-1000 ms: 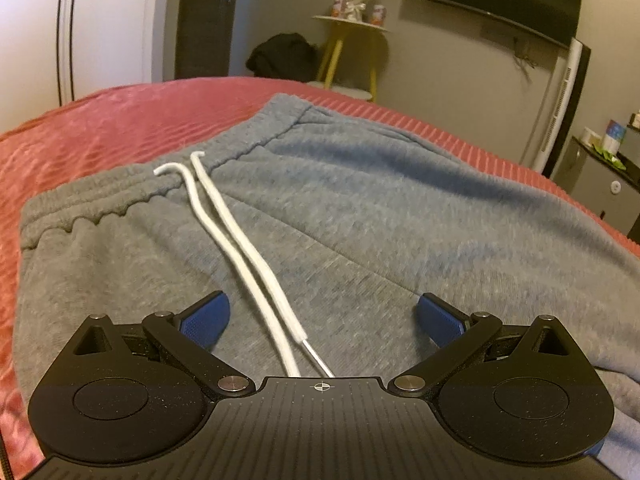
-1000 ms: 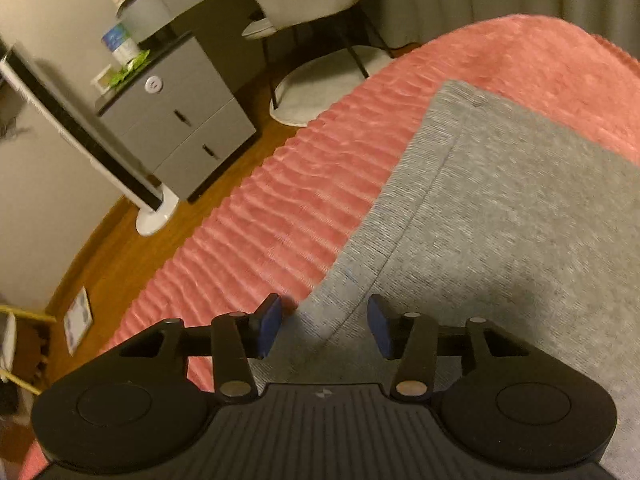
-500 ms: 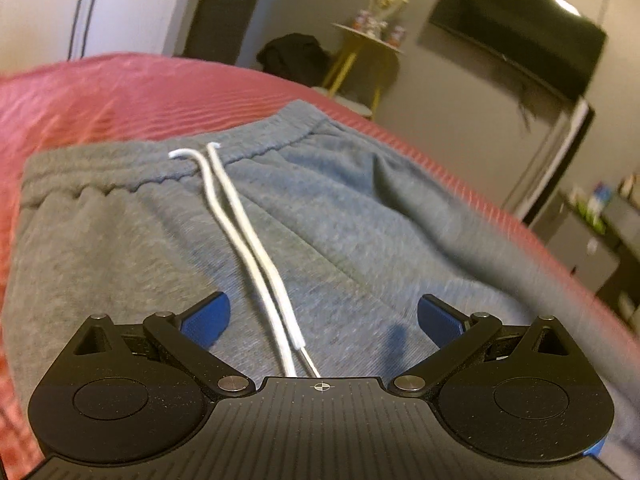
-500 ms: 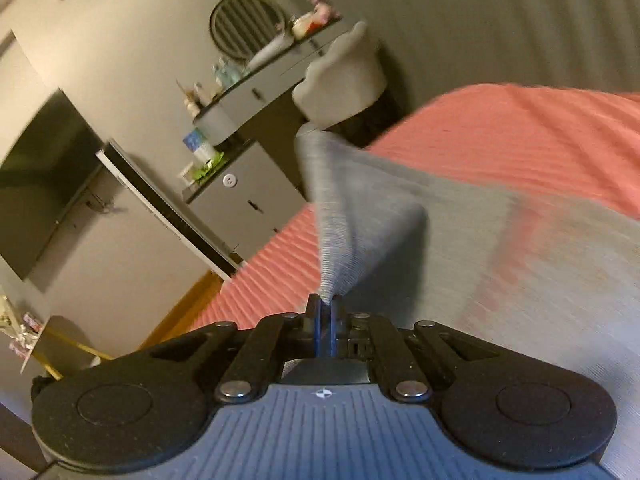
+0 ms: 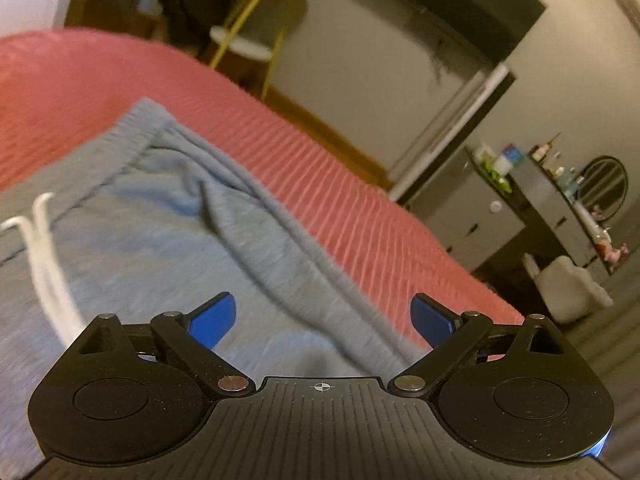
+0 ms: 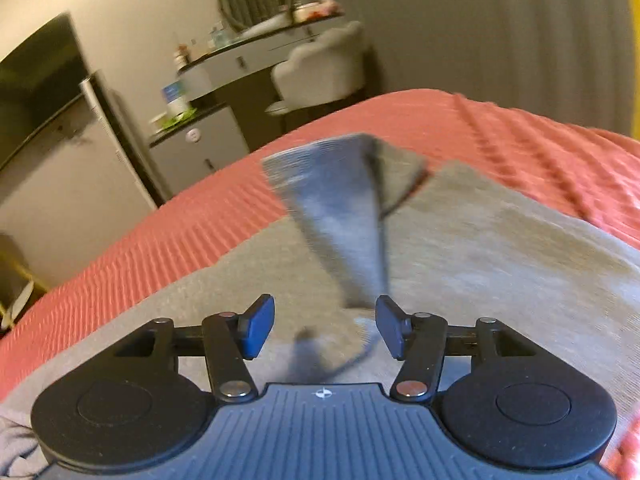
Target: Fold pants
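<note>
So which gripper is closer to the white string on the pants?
Left. The left gripper hangs open over the grey pants, the white drawstring just beside it. The right gripper sees no string, only a lifted fold.

No readable text or labels, frames perhaps too blurred

One pair of grey sweatpants (image 5: 168, 248) lies on one red ribbed bedspread (image 5: 340, 184), with two white drawstring ends (image 5: 44, 240) showing. Two grippers appear, the left gripper (image 5: 323, 316) and the right gripper (image 6: 325, 326), each with two blue pads. One white chair (image 6: 324, 68), one round mirror (image 5: 604, 188).
</note>
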Motion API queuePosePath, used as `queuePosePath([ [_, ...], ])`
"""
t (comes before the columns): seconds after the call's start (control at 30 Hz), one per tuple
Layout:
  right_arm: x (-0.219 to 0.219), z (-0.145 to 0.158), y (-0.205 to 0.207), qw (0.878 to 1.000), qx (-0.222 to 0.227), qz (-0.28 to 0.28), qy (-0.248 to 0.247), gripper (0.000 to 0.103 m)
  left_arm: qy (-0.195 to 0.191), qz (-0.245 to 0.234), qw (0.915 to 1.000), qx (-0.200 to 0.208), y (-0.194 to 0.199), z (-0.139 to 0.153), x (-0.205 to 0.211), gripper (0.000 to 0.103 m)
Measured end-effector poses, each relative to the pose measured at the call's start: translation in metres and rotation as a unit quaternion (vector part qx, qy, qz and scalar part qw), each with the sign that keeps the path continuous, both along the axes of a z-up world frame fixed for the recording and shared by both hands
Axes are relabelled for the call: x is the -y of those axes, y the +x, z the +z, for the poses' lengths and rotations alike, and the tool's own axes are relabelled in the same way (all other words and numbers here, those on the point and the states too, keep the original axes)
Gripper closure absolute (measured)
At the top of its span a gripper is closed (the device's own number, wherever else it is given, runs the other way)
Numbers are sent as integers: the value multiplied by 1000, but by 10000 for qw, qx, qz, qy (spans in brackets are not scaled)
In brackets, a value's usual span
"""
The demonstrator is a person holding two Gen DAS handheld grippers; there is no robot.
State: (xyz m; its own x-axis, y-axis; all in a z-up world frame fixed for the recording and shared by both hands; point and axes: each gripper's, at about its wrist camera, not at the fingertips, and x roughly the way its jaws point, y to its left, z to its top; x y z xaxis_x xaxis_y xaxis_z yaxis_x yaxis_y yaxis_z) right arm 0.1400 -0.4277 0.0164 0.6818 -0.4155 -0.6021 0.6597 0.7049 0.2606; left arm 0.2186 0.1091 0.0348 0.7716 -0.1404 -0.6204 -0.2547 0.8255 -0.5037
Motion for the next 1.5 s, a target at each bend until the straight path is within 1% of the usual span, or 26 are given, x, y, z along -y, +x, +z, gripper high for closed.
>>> queuePosePath([
  [0.03,1,-2,5,10000,-72,-21,-18,46,7,-12,9999,-162,17,-1,0,5],
  [0.13,3,-15,0,9999,-60,-38,71,46,34,-71,9982,-594,55,-8,1,17],
  [0.2,4,-17,-7,9999,103,-80,53,53,-7,-160,9969,-777,74,-16,1,21],
  [0.27,8,-15,-14,9994,253,-171,146,72,41,-174,9943,-1054,91,-24,3,29],
  [0.3,8,-16,-15,9992,296,-219,174,76,20,-239,9921,-1229,100,-28,4,32],
  [0.4,15,-19,-22,9974,520,-261,418,73,12,-370,9891,-1424,114,-38,6,31],
  [0.5,14,-22,-23,9960,655,-289,538,53,-124,-320,9867,-1587,124,-44,3,35],
  [0.53,10,-24,-23,9954,706,-322,560,53,-268,-230,9866,-1595,125,-43,-2,38],
  [0.57,8,-24,-24,9950,750,-342,562,53,-436,-165,9858,-1615,125,-43,-6,49],
  [0.6,8,-25,-24,9945,803,-331,587,54,-554,-169,9853,-1609,125,-43,-11,66],
  [0.63,9,-25,-25,9939,849,-341,620,55,-580,-199,9851,-1605,124,-43,-15,81],
  [0.67,10,-26,-27,9930,911,-343,671,67,-566,-238,9851,-1604,121,-43,-18,95],
  [0.7,12,-27,-29,9918,952,-332,782,91,-567,-248,9855,-1581,116,-41,-21,96],
  [0.73,15,-28,-29,9906,947,-358,922,102,-589,-215,9868,-1492,110,-38,-24,97],
  [0.83,20,-29,-38,9845,1137,-512,1237,103,-546,-201,9915,-1166,83,-21,-31,98],
  [0.97,19,-11,-58,9837,1360,-718,936,103,-568,-185,9959,-676,34,6,-44,98],
  [1.1,25,-5,-77,9811,1341,-1034,931,103,-498,-228,9978,-368,-38,18,-54,102],
  [1.2,37,-11,-84,9746,1296,-1100,1455,93,-329,-122,9992,-169,-84,22,-54,102],
  [1.23,40,-16,-86,9702,1312,-1110,1710,83,-233,-56,9995,-189,-96,21,-56,102],
  [1.27,44,-21,-85,9648,1343,-1118,1963,57,-138,-41,9997,-185,-106,20,-59,102],
  [1.3,46,-25,-85,9607,1397,-1093,2136,38,15,-13,9998,-215,-114,18,-62,102],
  [1.33,48,-29,-85,9578,1447,-1079,2237,36,169,49,9995,-263,-120,18,-65,102],
  [1.37,49,-31,-83,9561,1512,-1071,2268,36,272,67,9993,-243,-121,19,-67,96],
  [1.43,51,-33,-78,9532,1641,-1081,2300,36,147,135,9996,-223,-114,25,-73,74],
  [1.47,53,-35,-74,9512,1716,-1030,2348,36,-7,187,9996,-197,-107,29,-75,42],
  [1.5,54,-37,-68,9491,1770,-959,2421,37,-169,230,9995,-152,-96,32,-76,25],
])
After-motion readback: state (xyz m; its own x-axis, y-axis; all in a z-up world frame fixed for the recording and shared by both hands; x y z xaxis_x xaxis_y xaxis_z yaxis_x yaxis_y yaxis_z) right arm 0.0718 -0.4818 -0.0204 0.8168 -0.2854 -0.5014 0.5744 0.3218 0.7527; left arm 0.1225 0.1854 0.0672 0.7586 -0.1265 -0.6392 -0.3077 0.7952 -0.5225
